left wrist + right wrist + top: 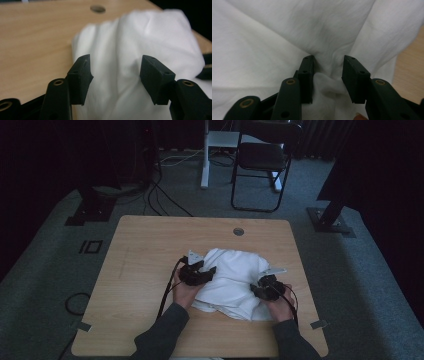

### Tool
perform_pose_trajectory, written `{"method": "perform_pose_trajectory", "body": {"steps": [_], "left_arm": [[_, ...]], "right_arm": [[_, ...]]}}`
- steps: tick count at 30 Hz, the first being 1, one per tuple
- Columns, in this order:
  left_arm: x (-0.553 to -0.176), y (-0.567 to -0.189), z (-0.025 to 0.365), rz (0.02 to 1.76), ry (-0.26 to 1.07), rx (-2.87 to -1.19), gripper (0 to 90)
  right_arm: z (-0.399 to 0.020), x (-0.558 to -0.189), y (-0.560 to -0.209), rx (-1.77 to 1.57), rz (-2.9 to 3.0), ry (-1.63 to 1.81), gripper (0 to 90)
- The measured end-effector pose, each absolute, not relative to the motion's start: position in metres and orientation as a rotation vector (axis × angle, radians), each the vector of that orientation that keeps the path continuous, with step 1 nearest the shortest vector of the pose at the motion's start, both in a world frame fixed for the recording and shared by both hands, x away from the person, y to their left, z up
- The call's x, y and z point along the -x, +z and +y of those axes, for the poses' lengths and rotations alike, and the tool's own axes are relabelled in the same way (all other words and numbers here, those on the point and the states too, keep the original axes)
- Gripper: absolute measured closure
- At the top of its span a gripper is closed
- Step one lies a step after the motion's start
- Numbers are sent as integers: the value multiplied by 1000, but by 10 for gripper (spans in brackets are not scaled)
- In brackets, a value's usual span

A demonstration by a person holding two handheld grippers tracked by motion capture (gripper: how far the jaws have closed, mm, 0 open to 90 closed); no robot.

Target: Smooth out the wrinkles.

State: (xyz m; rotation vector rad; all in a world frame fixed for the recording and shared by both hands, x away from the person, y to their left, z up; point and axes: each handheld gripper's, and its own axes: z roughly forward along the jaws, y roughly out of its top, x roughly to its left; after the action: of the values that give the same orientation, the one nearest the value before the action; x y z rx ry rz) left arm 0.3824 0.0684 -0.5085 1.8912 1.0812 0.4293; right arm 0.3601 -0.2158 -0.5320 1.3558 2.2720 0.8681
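Two grippers of mine sit on a crumpled white cloth (232,280) lying on the near half of the light wooden table (145,250). My left gripper (115,75) stands wide, with cloth between its jaws but not pinched. My right gripper (328,76) is narrower, a bunched fold of cloth between its jaws.

Right hand-held gripper (328,77) is down in the white cloth (274,50), its two black jaws parted with a bunched fold of fabric sitting between them. Creases fan out from that pinch point. A strip of wooden tabletop (412,65) peeks in at the right edge.
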Motion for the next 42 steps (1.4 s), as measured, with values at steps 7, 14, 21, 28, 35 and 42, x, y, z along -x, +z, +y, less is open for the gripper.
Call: {"method": "perform_pose_trajectory", "body": {"steps": [7, 14, 21, 28, 35, 42], "left_arm": [[-367, -522, 87, 1130, 393, -1847, 426], [-347, -517, 121, 1158, 391, -1837, 426], [-353, -504, 160, 1197, 450, -1746, 419], [-406, -495, 182, 1346, 522, -1674, 442], [-444, -516, 158, 1397, 491, -1760, 471], [-446, -525, 144, 1345, 481, -1845, 830]], "right_arm": [[-204, -380, -548, -1353, 2296, 935, 605], [-177, -396, -551, -1249, 2374, 1017, 593], [-152, -414, -535, -1192, 2385, 910, 478], [-179, -413, -482, -1225, 2175, 1179, 578], [-157, -457, -473, -1313, 2138, 1213, 559], [-141, -483, -502, -1417, 2294, 1190, 873]]}}
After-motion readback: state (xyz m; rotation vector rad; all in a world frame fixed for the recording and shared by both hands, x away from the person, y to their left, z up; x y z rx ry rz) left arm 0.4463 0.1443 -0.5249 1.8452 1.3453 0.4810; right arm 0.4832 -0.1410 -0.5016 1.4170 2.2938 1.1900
